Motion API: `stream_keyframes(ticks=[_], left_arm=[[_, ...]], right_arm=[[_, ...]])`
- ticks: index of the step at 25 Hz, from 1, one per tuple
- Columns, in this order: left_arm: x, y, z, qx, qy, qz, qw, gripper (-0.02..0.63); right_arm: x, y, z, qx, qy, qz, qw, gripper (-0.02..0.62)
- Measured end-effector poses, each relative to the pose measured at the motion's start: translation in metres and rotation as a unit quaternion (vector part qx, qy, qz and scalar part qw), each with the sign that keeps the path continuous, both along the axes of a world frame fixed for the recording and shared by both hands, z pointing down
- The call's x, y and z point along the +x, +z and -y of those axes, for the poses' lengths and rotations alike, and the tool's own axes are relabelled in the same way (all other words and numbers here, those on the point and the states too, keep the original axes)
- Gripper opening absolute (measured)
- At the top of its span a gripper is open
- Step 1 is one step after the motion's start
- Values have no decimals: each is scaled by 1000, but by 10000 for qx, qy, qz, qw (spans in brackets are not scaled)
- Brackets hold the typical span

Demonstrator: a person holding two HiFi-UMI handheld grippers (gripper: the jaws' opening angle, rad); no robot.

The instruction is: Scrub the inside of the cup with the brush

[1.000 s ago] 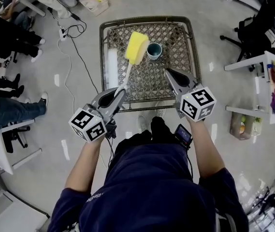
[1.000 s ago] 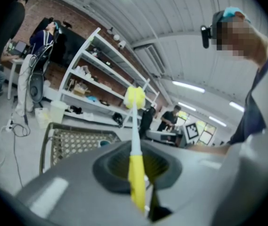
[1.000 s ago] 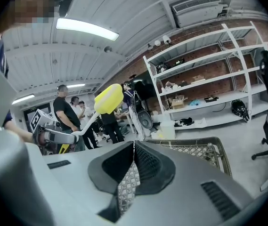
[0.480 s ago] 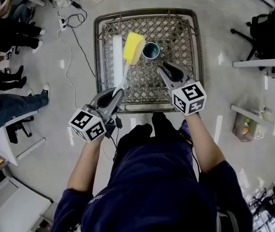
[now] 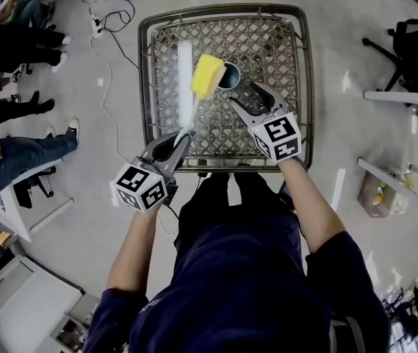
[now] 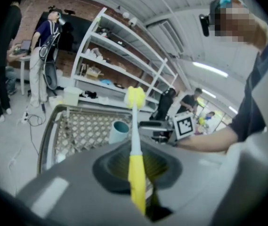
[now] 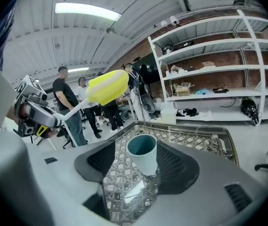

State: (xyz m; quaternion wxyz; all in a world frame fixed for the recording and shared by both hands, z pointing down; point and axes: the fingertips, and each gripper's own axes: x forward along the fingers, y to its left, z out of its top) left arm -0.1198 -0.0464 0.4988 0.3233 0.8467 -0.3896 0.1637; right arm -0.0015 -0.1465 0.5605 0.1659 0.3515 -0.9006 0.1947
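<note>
The cup (image 5: 230, 74) stands on the worktop's (image 5: 282, 35) far half, between the right claw's (image 5: 244, 94) opening jaws. The brush (image 5: 207, 76) hangs just left of it.

Readable text: none is made out in any view.
Left cube (image 5: 141, 187), on the left gripper (image 5: 181, 135): black-and-white square patterns are borne, no letters or digits.
Right cube (image 5: 277, 138), on the right gripper (image 5: 243, 94): patterns likewise.
Shirt lettering (image 5: 148, 307): too small to be read.

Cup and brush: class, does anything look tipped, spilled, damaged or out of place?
Nothing stands out. The cup stands upright on the table; the left gripper holds the brush raised near it; the right gripper has its jaws opening, gripping nothing.
</note>
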Motion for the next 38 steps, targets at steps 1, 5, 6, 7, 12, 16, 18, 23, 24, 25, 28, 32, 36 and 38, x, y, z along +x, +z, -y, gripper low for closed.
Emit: stream_keyframes(ticks=[1, 5, 6, 7, 12, 16, 18, 23, 24, 25, 28, 32, 36, 38], left_arm=[[0, 5, 0, -38, 2, 23, 10000, 31], [-3, 20, -4, -182, 83, 96, 9998, 31], [-4, 23, -5, -213, 113, 127, 9996, 31], [-5, 26, -5, -232, 142, 156, 9995, 31], [-3, 40, 0, -240, 263, 210, 9991, 31], [-6, 45, 3, -280, 307, 220, 9989, 31], [-8, 48, 5, -294, 329, 219, 9988, 31], [-13, 50, 6, -305, 358, 172, 9987, 31], [-16, 50, 7, -301, 348, 161, 9988, 31], [-18, 50, 7, -299, 339, 150, 9989, 31], [-22, 51, 7, -308, 335, 126, 9989, 31], [-26, 51, 7, -304, 346, 92, 9989, 31], [-27, 50, 7, -301, 379, 83, 9988, 31], [-28, 48, 9, -288, 386, 93, 9988, 31]], right_arm=[[-1, 7, 2, 11, -39, -81, 10000, 247], [-8, 33, 11, 81, -133, -419, 9990, 287], [-10, 38, 13, 95, -112, -452, 9989, 299], [-13, 44, 15, 105, -103, -471, 9988, 308], [-20, 75, 26, 120, -210, -578, 9980, 334], [-30, 88, 31, 139, -217, -575, 9980, 341], [-34, 94, 35, 198, -227, -630, 9976, 341], [-40, 103, 43, 227, -180, -680, 9973, 341], [-42, 103, 44, 239, -192, -686, 9972, 341], [-44, 102, 45, 257, -210, -704, 9970, 341], [-48, 102, 47, 286, -225, -770, 9964, 339], [-50, 102, 49, 305, -224, -831, 9958, 339], [-49, 99, 49, 302, -236, -903, 9952, 339], [-48, 97, 48, 308, -257, -953, 9946, 339]])
